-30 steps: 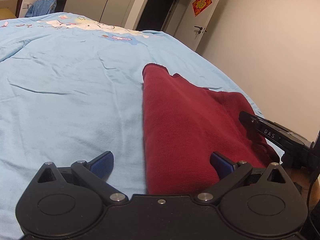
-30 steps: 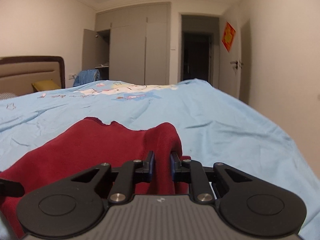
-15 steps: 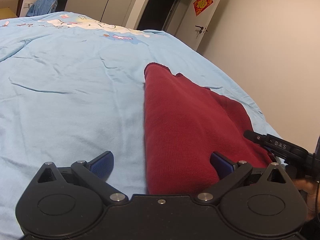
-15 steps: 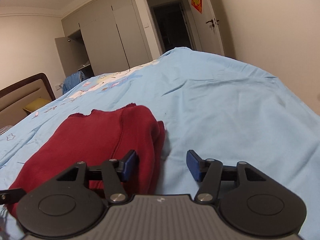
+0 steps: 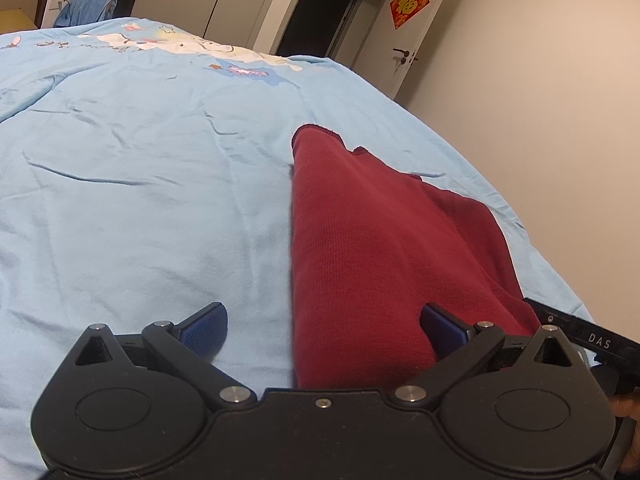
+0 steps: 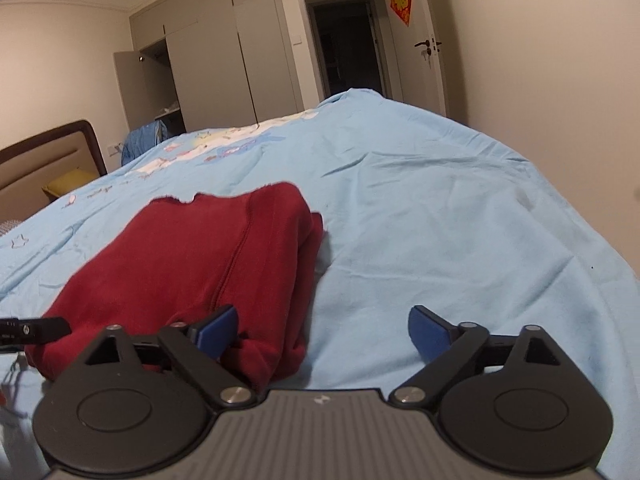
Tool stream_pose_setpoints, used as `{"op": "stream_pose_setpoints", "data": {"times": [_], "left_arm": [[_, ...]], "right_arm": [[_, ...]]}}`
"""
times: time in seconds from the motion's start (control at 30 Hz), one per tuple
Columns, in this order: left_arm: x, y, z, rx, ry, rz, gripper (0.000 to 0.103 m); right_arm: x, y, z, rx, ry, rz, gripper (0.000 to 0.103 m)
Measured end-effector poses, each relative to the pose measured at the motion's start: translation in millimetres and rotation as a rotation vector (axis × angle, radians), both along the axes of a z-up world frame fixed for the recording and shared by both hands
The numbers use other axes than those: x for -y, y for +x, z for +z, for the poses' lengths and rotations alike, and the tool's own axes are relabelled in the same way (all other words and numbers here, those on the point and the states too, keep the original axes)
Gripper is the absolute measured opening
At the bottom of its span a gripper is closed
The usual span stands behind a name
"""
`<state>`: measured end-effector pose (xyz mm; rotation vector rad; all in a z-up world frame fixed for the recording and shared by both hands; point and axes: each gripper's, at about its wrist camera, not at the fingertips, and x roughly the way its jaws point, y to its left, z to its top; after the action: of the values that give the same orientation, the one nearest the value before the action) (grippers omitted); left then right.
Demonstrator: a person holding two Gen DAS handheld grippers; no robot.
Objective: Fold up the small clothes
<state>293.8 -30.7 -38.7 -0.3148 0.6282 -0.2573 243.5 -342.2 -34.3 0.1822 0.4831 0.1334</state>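
Light-blue bed cover (image 5: 140, 200), wrinkled, bears one item: dark red knit garment (image 5: 372, 248), lying folded lengthwise near the bed's right edge. Likely soft, light and limp, prone to sagging; best taken at a doubled edge or corner. Left gripper (image 5: 324, 328): fingers spread wide, straddling the garment's left edge, holding nothing. Right gripper (image 6: 324, 332): fingers spread, one blue pad against the thick right fold. Left wrist view shows the flat top layer; right wrist view shows a seam and stacked side.

"DAS" in white letters stands on the black right gripper (image 5: 592, 340) at four o'clock; the red door sign (image 5: 409, 3) at one o'clock bears a gold "福".
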Motion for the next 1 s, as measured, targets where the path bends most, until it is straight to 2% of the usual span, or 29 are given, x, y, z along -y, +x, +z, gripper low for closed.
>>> {"op": "stream_pose_setpoints", "data": {"times": [0.23, 0.37, 0.57, 0.73, 1.0], "left_arm": [[1.4, 11.6, 22.7, 0.019, 0.035, 0.016, 0.102], [-1.2, 31.6, 30.0, 0.020, 0.004, 0.020, 0.102], [4.3, 60.0, 21.2, -0.065, 0.063, -0.003, 0.102], [8.0, 61.9, 14.1, -0.065, 0.093, -0.020, 0.103], [7.5, 63.1, 13.8, -0.068, 0.098, -0.029, 0.103]], "right_arm": [[-10.8, 23.2, 14.7, 0.043, 0.016, 0.025, 0.101], [-18.1, 46.0, 11.7, 0.020, 0.059, 0.048, 0.098], [-19.1, 59.7, -11.2, -0.020, 0.105, 0.044, 0.096], [-10.8, 60.0, -22.4, -0.015, 0.171, 0.067, 0.102], [-12.1, 56.2, -24.3, 0.004, 0.171, 0.070, 0.102]]}}
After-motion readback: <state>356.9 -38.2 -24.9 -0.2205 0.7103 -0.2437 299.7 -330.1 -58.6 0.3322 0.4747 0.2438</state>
